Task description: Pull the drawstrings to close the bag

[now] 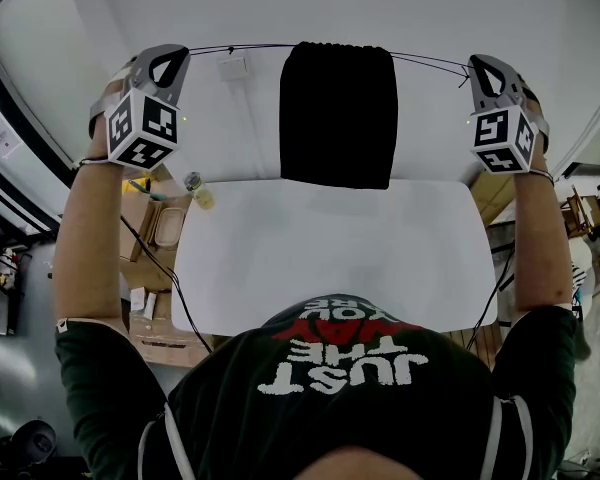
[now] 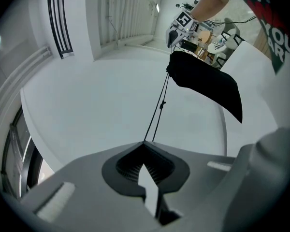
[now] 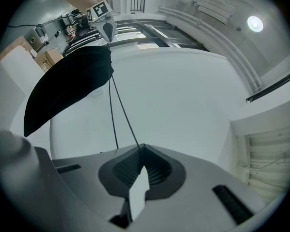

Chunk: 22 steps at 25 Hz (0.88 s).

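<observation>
A black drawstring bag (image 1: 338, 114) hangs in the air above the far edge of the white table (image 1: 330, 258), its mouth gathered tight at the top. Thin black drawstrings (image 1: 235, 49) run taut from the mouth to both sides. My left gripper (image 1: 170, 63) is shut on the left drawstring (image 2: 157, 112), held far out to the left. My right gripper (image 1: 483, 68) is shut on the right drawstring (image 3: 121, 112), far out to the right. The bag (image 2: 205, 81) hangs between them, and in the right gripper view the bag (image 3: 67, 88) shows with the other gripper behind it.
Cardboard boxes (image 1: 155, 228) and a small bottle (image 1: 198, 190) lie on the floor left of the table. A cable (image 1: 160, 268) trails down beside them. More boxes (image 1: 492, 193) stand at the right. The person's dark shirt (image 1: 340, 378) fills the bottom of the head view.
</observation>
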### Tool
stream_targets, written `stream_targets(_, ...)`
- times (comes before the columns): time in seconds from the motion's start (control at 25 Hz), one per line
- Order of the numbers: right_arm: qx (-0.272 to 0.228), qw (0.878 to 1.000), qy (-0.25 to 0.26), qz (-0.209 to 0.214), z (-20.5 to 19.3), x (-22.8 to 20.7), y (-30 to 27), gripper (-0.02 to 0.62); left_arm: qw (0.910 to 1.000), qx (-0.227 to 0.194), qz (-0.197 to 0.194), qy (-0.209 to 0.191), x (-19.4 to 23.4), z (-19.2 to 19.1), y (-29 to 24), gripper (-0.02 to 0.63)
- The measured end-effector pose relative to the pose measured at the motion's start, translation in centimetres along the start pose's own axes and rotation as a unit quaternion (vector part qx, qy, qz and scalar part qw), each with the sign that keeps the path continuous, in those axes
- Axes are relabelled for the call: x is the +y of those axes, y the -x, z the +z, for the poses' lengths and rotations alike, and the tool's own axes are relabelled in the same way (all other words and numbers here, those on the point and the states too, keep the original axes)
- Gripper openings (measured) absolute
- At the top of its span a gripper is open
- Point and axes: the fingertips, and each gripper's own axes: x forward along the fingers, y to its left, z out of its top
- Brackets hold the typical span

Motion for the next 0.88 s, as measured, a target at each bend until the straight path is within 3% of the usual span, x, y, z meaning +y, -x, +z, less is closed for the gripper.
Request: stream_targets(0.88, 0.007, 1.0, -0.003, -0.006, -1.0, -0.46, 0.27, 0.005, 1.0, 0.004, -0.008, 0.002, 0.01, -0.76, 0.23, 0.0)
